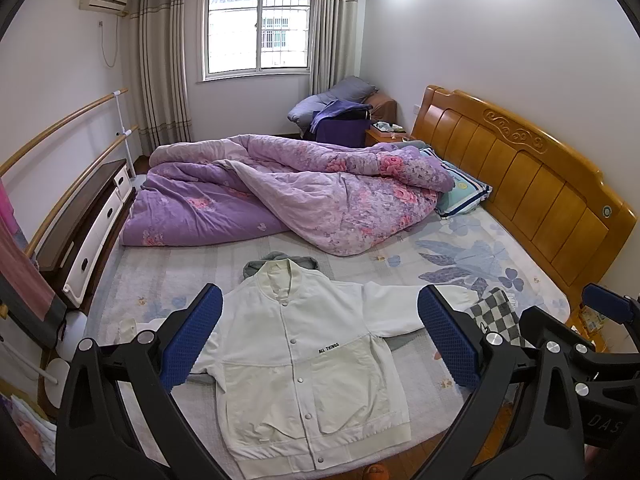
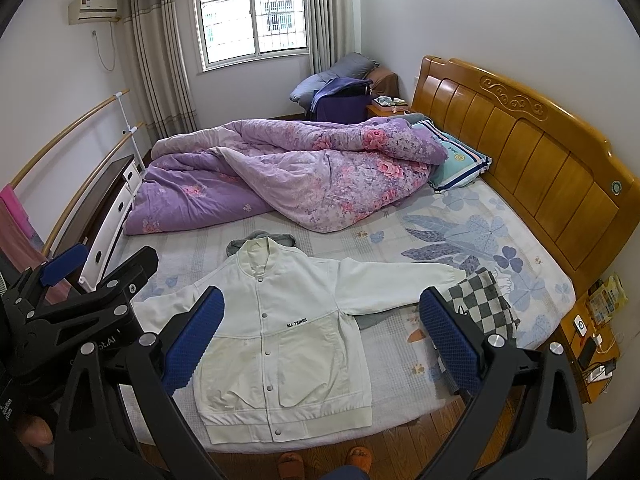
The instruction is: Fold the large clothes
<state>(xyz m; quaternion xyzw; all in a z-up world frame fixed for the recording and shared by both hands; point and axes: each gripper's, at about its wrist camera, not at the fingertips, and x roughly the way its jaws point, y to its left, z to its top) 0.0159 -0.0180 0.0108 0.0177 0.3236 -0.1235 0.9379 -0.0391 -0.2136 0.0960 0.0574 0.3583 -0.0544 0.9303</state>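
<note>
A white snap-button jacket (image 1: 304, 356) lies flat, front up, on the near edge of the bed, sleeves spread; it also shows in the right wrist view (image 2: 280, 344). A grey garment (image 1: 276, 258) peeks out behind its collar. A black-and-white checked cloth (image 1: 496, 316) lies by the jacket's right cuff, seen too in the right wrist view (image 2: 480, 300). My left gripper (image 1: 320, 336) is open and empty, held above the jacket. My right gripper (image 2: 320, 336) is open and empty, also above the jacket. The left gripper's body shows at the left of the right wrist view (image 2: 80, 296).
A crumpled purple floral quilt (image 1: 288, 188) covers the far half of the bed (image 1: 460, 248). A pillow (image 1: 460, 192) lies by the wooden headboard (image 1: 528, 172). A low cabinet (image 1: 92, 220) stands left of the bed. A bedside table (image 2: 592, 340) stands at right.
</note>
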